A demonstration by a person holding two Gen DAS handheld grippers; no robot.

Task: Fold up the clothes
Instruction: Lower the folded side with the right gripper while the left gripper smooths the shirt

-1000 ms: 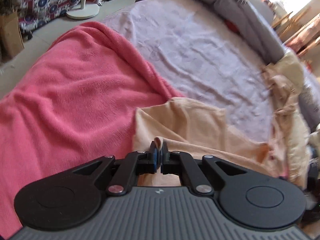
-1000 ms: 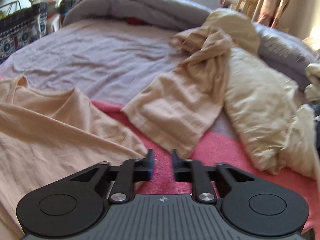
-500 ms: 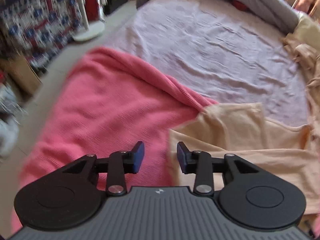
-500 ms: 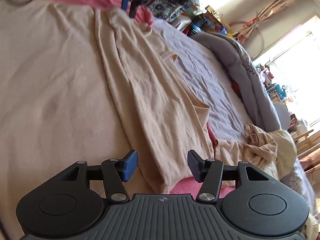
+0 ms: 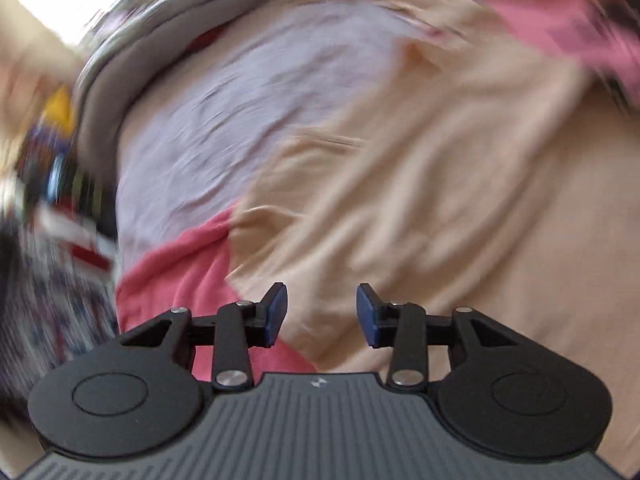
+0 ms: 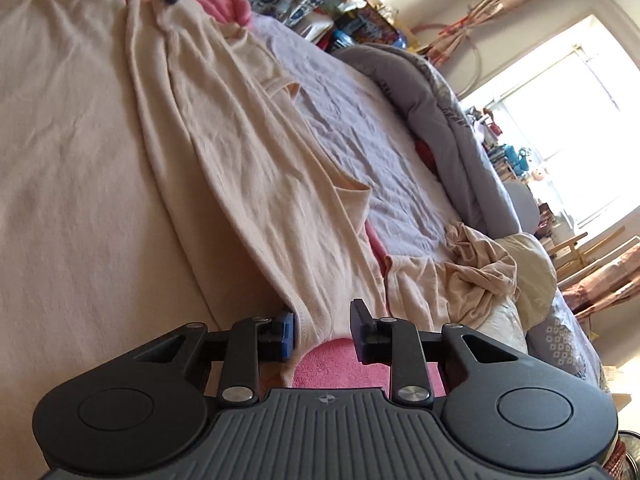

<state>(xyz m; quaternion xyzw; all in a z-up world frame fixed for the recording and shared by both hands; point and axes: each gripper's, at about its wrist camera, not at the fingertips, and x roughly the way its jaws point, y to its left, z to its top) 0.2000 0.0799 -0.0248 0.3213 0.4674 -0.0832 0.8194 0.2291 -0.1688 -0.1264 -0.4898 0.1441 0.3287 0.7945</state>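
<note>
Closing around the peach cotton shirt's (image 6: 248,184) hem corner, the right gripper (image 6: 323,330) has not yet clenched; the left gripper (image 5: 321,314) hangs released, with bare lilac bed sheet (image 6: 360,128) beyond.

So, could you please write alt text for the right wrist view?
The right gripper, jaws just closing, has the hem of a peach shirt between its pads; the shirt lies on a pink blanket on a bed with a lilac sheet. More clothes are heaped beyond.
</note>
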